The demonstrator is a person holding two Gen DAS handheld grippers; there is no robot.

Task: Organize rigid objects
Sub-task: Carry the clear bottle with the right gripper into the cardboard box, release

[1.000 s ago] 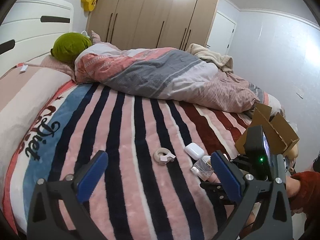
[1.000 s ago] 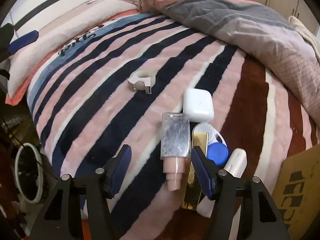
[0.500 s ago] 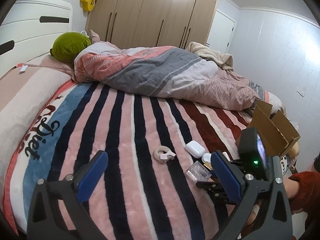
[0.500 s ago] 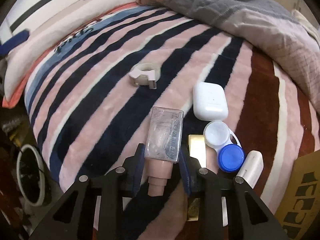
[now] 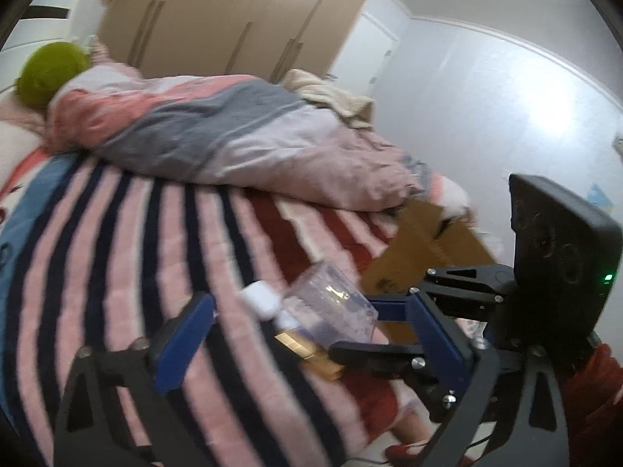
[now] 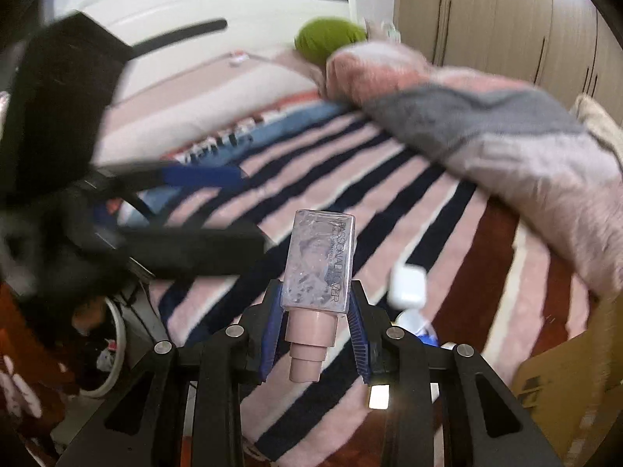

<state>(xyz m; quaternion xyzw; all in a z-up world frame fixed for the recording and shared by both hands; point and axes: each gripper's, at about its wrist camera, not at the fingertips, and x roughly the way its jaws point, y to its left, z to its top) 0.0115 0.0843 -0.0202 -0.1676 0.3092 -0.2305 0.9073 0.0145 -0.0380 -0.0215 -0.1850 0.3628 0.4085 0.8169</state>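
Observation:
A clear bottle with a pink cap [image 6: 317,264] hangs above the striped bed, cap towards the camera, and my right gripper [image 6: 315,311] is shut on its lower body. The left wrist view shows the same bottle [image 5: 331,307] held up by the right gripper [image 5: 383,329]. My left gripper [image 5: 311,334] is open with its jaws closing; the pads touch nothing. In the right wrist view the left gripper [image 6: 255,208] sits just left of the bottle. A white earbud case [image 6: 409,286], a blue-and-white lens case [image 6: 418,323] and a gold box [image 6: 379,397] lie on the blanket below.
A cardboard box [image 5: 424,249] stands open at the bed's right edge. A bunched duvet [image 5: 233,136] and a green cushion [image 5: 50,74] fill the far end. Wardrobes line the back wall. A red sleeve [image 5: 592,389] is at the lower right.
My right gripper closed on the bottle and lifted it off the blanket. The left gripper swung right towards the bottle and its jaws narrowed a little.

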